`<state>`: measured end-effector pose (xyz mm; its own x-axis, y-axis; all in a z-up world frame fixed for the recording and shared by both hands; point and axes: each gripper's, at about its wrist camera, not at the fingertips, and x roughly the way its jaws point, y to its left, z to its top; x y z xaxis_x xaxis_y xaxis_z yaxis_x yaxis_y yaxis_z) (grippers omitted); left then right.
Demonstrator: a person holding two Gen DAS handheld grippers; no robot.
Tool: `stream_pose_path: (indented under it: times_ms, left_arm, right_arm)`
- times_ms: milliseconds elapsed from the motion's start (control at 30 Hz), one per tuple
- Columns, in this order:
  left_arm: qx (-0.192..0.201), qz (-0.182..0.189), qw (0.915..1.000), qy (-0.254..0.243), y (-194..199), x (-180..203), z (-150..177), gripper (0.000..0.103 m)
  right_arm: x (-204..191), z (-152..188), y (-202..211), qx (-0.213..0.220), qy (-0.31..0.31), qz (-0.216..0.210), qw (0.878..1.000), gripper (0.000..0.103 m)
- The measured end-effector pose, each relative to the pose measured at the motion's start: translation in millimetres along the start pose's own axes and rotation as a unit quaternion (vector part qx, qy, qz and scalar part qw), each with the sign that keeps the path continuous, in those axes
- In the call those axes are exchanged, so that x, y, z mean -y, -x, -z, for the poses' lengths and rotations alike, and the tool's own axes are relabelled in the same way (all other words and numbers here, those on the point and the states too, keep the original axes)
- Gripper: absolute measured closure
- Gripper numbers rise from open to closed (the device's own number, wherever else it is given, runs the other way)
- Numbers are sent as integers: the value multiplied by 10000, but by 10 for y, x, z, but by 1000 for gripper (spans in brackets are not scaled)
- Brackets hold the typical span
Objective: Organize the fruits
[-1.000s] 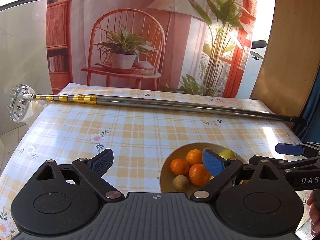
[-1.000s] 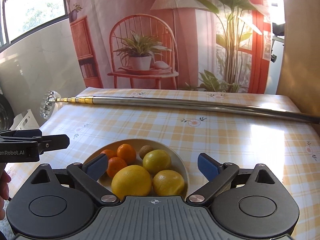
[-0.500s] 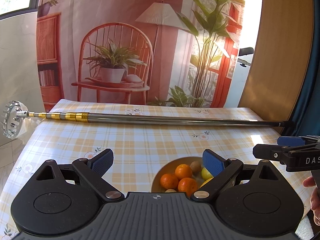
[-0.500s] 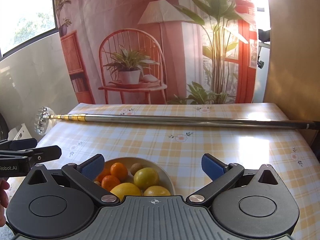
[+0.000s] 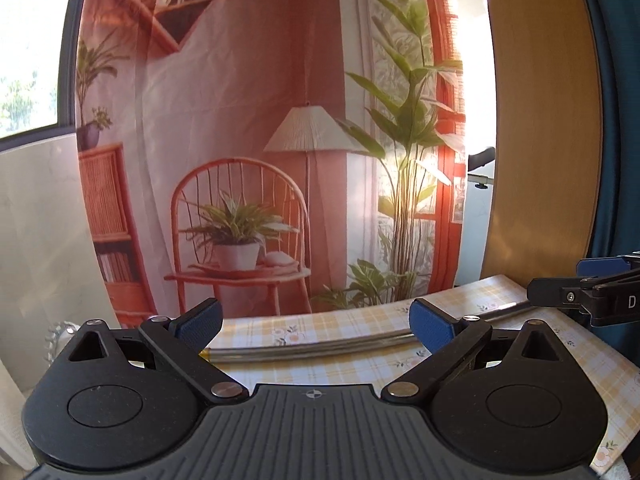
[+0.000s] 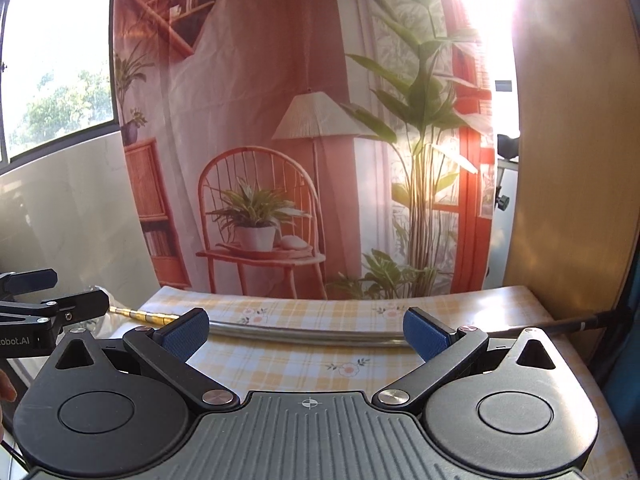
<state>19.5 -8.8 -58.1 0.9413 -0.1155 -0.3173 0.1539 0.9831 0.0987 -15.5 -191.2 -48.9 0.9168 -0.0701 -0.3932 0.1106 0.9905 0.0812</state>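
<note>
The left tongs (image 5: 316, 320) stood wide open, with nothing between the two blue pads (image 5: 200, 322). The right tongs (image 6: 306, 330) were also wide open and empty, the blue pads (image 6: 424, 332) far from each other. Both tools were lifted and pointed over the bench (image 6: 280, 364) toward the hanging printed backdrop (image 6: 280, 120), so only the far part of the bench with its yellow checked cloth was in view.

The fruits and their bowl were not visible in either view; where they lay I cannot tell from these pictures.

A long metal pole (image 6: 304, 334) lay across the bench, in front of the backdrop. In the right wrist view it ran behind both pads, its gold-ringed section (image 6: 140, 315) on the left of the bench and its dark handle end (image 6: 576, 325) reaching past the right edge of the bench. In the left wrist view the same pole (image 5: 312, 348) ran behind the pads, and a round white head (image 5: 60, 334) showed at the left, beyond the edge of the bench.

The right tongs appeared at the right border of the left wrist view (image 5: 584, 290), above the right side of the bench. The left tongs appeared at the left border of the right wrist view (image 6: 52, 304), beside the left edge of the bench. A wooden panel (image 6: 572, 160) stood to the right of the backdrop, and a window (image 6: 56, 60) to its left.
</note>
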Motion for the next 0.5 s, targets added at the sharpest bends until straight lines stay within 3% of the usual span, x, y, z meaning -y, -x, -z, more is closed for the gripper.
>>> stream_pose_path:
  times_ms: [133,500]
  left_arm:
    - [213,-43,9995,-232,142,120,-173,0]
    - [260,112,9989,-362,279,249,-282,0]
  right_arm:
    - [12,-123,128,168,-5,3,9999,0]
    - [-20,-196,328,347,15,98,9993,0]
